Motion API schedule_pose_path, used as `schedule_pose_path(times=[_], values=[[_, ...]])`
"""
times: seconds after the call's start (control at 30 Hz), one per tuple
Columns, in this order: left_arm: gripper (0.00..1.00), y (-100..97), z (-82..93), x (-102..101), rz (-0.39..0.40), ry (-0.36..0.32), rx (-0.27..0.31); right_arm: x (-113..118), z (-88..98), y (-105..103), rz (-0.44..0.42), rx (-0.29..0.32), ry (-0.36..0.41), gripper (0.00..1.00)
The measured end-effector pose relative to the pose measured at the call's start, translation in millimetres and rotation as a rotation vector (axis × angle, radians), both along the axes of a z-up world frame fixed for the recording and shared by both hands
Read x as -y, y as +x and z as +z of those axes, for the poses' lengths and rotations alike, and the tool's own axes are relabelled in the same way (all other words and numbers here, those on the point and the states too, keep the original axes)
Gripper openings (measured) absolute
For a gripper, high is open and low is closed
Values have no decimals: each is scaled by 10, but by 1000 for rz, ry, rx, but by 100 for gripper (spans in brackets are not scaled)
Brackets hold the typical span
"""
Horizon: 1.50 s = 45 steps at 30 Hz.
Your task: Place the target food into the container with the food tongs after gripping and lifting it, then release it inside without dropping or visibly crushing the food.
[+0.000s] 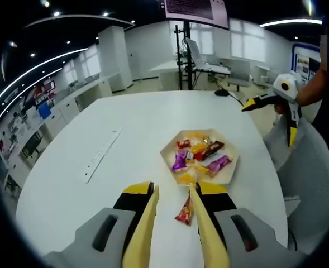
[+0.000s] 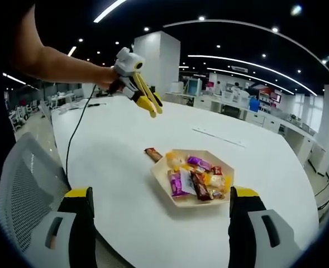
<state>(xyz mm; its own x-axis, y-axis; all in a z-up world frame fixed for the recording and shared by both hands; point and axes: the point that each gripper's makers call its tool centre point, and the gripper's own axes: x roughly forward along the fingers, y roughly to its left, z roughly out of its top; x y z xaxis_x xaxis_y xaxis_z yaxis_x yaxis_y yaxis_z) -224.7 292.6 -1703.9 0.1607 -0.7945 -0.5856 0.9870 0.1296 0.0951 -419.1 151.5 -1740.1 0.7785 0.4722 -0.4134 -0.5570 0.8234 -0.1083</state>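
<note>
Desk (image 1: 97,139): large, white, rounded; carries everything listed below. A long flat strip (image 1: 103,153), probably a cable cover, is set into its top, well apart from the food.

Chair (image 2: 24,190): grey mesh-backed, at the desk edge, beside the right tongs.

Container (image 1: 229,173): pale hexagonal tray near the desk's middle, already holding assorted wrapped snacks (purple, red, brown, yellow). It sits within reach of both tongs, presumably so either can load it.

Left tongs (image 1: 173,223): yellow-tipped, held low over the desk and aimed at the tray. Jaws moderately apart, gripping nothing. In the right gripper view the same tool (image 2: 152,107) appears held up by a person's hand, above the desk beyond the tray.

Right tongs (image 2: 161,234): jaws spread wide, nothing between them, hovering at the near desk edge. In the left gripper view they show (image 1: 267,103) raised off to the right, away from the food, likely standing by.

Target food (image 1: 184,211): one red-orange wrapped snack lying on the desk just outside the tray, beside the left tongs' right jaw, not yet gripped. The right gripper view shows it (image 2: 152,154) as a brown-ended bar near the tray's far corner, clear of the rim.
</note>
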Motion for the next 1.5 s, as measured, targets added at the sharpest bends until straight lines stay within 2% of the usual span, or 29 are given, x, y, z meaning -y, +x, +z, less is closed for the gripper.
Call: schedule_pose_path(times=[0.17, 0.2, 0.27, 0.33, 0.57, 0.83, 0.93, 1.1, 1.17, 1.5], values=[[26, -3, -152, -1, -25, 18, -19, 7, 9, 3, -5, 3, 1, 99], [26, -1, -178, 19, -21, -14, -50, 3, 10, 0, -3, 3, 0, 99], [26, 28, -210, 20, -23, -35, -46, 2, 3, -3, -2, 0, -2, 99], [26, 13, -300, 21, -40, -12, -35, 9, 7, 0, -6, 3, -1, 99], [26, -80, -555, 58, -98, 25, -53, 15, 2, 3, -10, -1, 3, 99], [26, -79, -762, 79, -109, 59, -69, 6, 17, 4, -8, -1, 21, 99], [26, -113, -889, 53, -127, 96, -78, -3, 9, 1, -5, -5, 22, 99], [26, -148, -1057, 56, -126, 112, -109, -13, 9, -2, -3, -10, 29, 99], [26, -153, -1159, 56, -127, 136, -103, -13, 18, -2, -3, -6, 28, 99], [26, -174, -1260, 47, -132, 154, -110, -2, 10, 2, -10, -8, 28, 99]])
